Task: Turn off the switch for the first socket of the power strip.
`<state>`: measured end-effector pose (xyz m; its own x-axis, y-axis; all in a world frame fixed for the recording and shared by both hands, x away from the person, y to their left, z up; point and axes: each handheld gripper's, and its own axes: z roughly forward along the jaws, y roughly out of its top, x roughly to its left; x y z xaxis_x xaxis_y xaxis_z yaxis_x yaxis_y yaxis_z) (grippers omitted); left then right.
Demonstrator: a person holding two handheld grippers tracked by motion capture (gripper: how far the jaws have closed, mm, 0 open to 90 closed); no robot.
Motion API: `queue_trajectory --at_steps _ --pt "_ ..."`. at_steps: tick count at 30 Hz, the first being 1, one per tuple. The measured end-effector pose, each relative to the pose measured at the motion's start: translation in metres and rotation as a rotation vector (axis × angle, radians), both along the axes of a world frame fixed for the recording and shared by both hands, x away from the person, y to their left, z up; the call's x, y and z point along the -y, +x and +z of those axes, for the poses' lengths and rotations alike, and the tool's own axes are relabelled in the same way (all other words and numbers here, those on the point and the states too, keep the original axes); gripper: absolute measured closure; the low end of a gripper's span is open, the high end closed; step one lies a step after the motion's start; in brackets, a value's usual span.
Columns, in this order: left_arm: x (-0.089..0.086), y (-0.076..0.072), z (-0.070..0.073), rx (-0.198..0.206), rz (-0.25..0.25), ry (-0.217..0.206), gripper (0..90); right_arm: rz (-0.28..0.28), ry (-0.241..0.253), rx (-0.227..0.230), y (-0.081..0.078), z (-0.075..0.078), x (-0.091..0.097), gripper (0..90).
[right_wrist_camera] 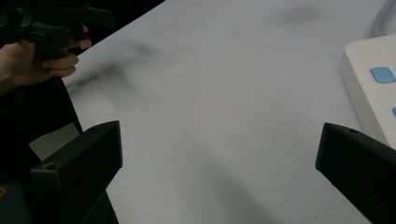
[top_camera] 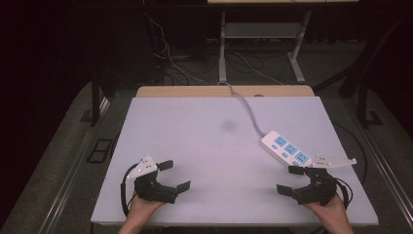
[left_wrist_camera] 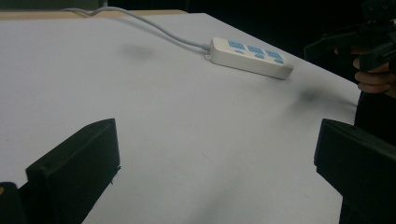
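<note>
Both claws gape wide with nothing between them: the left gripper (top_camera: 175, 175) and the right gripper (top_camera: 290, 179) (just beside the power strip (top_camera: 286, 148)) hover over the table (top_camera: 204, 146).

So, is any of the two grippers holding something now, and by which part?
Nothing is held. The left gripper and the right gripper both stand open above the table; the power strip lies untouched.

High view: fixed overhead at the near edge, facing forward and down on the whole table (top_camera: 224, 146) | Left gripper view: low, close to the tabletop, facing across toward the power strip (left_wrist_camera: 250, 57) | Right gripper view: low, close beside the strip, facing opposite | Shared: strip, tabletop.
</note>
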<state>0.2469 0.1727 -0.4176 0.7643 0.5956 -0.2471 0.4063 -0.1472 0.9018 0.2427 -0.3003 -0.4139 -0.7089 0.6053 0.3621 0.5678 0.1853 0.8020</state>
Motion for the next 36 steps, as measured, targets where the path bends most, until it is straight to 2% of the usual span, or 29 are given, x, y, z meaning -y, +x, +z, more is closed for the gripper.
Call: queue_trajectory --at_steps 20,36 --pt "-0.0013 0.0009 -0.0012 0.000 0.011 -0.015 0.2 0.013 -0.011 -0.015 -0.0009 -0.0005 0.0011 0.3" --pt "0.0015 0.0029 -0.0065 -0.019 -0.004 0.026 0.2 0.018 -0.036 -0.037 0.0023 0.0014 0.0025 0.3"
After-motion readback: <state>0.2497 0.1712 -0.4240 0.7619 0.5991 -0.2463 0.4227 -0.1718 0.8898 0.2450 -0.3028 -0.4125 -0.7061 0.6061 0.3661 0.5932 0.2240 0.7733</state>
